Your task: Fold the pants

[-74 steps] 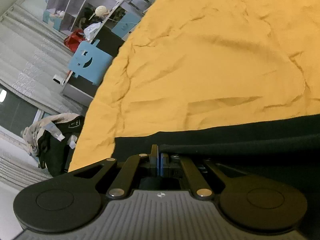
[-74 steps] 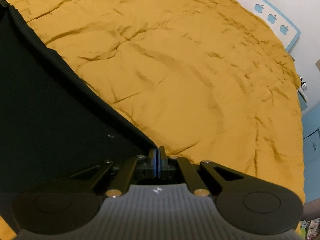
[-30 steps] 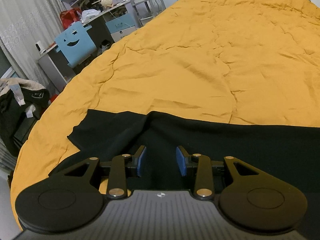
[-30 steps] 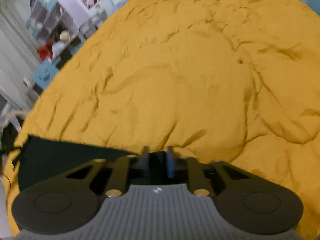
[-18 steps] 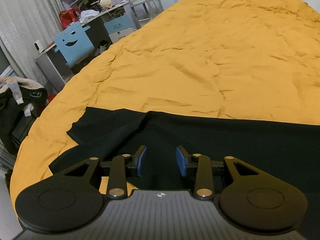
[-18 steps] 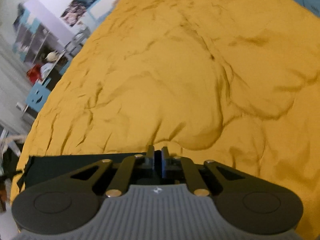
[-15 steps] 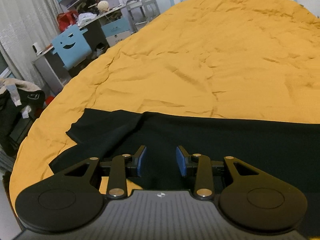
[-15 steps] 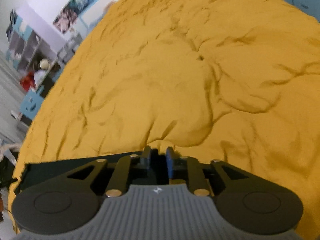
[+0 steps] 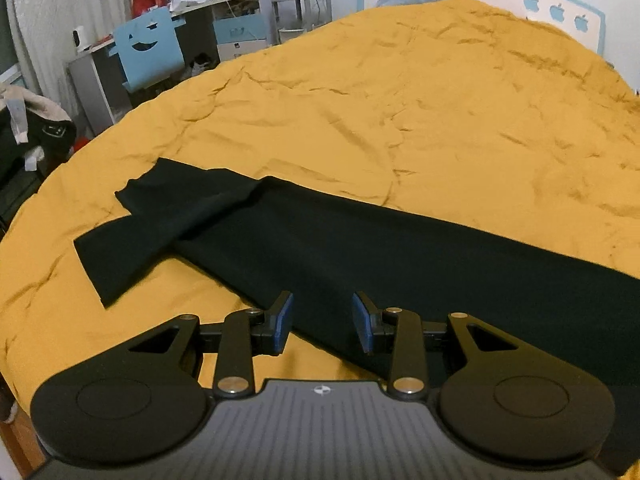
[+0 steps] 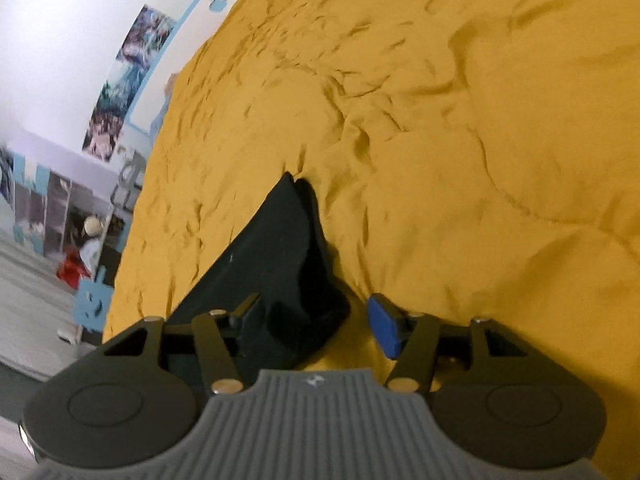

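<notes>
Released, limp black pants lie flat across rumpled orange bedspread.

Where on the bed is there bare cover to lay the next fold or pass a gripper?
Beyond the far edge of the black pants, the yellow bedcover is bare up to the headboard wall. A smaller bare patch lies left of the pant legs, toward the blue chair. The near edge is crowded: pants and both grippers.

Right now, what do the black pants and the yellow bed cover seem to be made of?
The pants: probably a soft knit or jersey, matte black; they lie limp and flat with no sheen. The bed cover: likely woven cotton or a similar cloth, matte mustard yellow, creased with many fine wrinkles. Neither fibre can be told for sure.
</notes>
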Demonstrator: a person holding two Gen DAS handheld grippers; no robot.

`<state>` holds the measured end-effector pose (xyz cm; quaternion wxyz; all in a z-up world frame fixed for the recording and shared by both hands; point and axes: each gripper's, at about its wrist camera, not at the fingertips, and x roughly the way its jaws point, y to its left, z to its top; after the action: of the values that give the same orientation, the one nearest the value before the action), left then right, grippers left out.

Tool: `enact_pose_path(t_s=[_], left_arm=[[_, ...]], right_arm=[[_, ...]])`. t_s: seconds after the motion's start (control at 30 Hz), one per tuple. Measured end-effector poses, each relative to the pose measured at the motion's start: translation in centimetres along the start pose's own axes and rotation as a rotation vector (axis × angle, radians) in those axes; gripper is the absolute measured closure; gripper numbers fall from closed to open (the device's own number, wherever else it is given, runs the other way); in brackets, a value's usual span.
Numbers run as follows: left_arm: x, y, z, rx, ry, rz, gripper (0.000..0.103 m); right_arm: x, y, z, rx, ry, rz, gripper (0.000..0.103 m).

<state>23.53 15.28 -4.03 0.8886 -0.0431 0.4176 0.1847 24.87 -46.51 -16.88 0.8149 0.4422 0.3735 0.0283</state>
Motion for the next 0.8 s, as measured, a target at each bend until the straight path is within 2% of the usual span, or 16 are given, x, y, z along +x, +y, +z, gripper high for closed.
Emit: enact_pose_path(t_s=[0.07, 0.17, 0.23, 0.33, 0.43, 0.5, 0.53, 0.6, 0.67, 0.8], left_arm=[[-0.7, -0.3, -0.4, -0.003, -0.006, -0.017, 0.061], [-1.6, -0.7, -0.9, 0.020, -0.011, -0.033, 0.061], [-1.8, -0.6, -1.1, 0.026, -0.011, -0.032, 0.061], [-1.9, 0.0, -1.1, -0.002, -0.005, -0.032, 0.061], [-2.3, 1.3, -1.2, -0.041, -0.021, -0.063, 0.062], [-2.4, 2.5, -1.1, -0.066, -0.034, -0.075, 0.061], [-2.4, 3.4, -0.9, -0.082, -0.043, -0.072, 0.061], [-2.2, 5.2, -0.5, -0.113, -0.058, -0.056, 0.061], [-1.7, 7.2, 0.0, -0.148, -0.073, -0.036, 0.061], [-0.2, 11.0, 1.4, -0.197, -0.106, 0.007, 0.060]], right_arm=[[-0.3, -0.2, 0.1, 0.028, -0.013, 0.011, 0.094], [-1.5, 1.4, 0.7, -0.024, -0.045, 0.054, 0.102], [-1.4, 2.2, 0.9, -0.083, -0.044, 0.000, 0.103], [0.0, 1.0, 0.5, -0.091, -0.010, -0.085, 0.103], [0.3, 1.0, 0.1, -0.116, -0.004, -0.101, 0.103], [-0.5, 1.8, 0.4, -0.164, -0.017, -0.125, 0.099], [-1.0, 2.6, 0.6, -0.207, -0.039, -0.149, 0.092], [-2.4, 4.4, 0.9, -0.308, -0.086, -0.195, 0.090], [-3.2, 5.7, 1.3, -0.353, -0.107, -0.181, 0.084], [-3.1, 7.6, 1.1, -0.425, -0.108, -0.156, 0.084]])
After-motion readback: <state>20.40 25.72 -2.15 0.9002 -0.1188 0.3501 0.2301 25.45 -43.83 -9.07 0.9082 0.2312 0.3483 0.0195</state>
